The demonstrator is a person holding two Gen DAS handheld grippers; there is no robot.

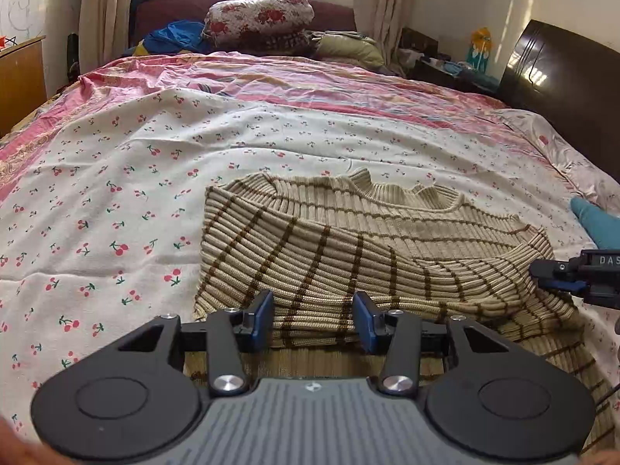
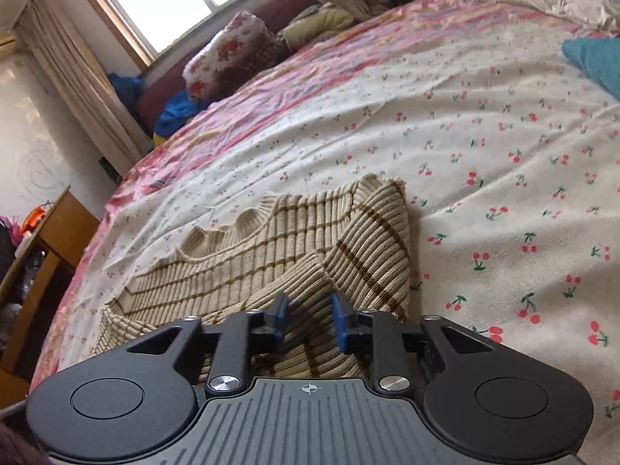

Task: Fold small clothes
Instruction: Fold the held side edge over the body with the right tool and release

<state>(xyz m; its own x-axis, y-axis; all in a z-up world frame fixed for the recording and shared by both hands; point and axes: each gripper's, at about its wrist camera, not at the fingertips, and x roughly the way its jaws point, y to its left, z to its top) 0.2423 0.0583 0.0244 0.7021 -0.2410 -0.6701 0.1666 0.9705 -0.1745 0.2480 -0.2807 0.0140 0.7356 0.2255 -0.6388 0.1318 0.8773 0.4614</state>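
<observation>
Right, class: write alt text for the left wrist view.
A striped sweater lies partly folded on a cherry-print sheet, with the left gripper open over its near edge. The right gripper reaches in from the right.

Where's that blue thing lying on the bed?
The blue cloth lies at the right edge of both views, on the cherry-print sheet, apart from the striped sweater.
</observation>
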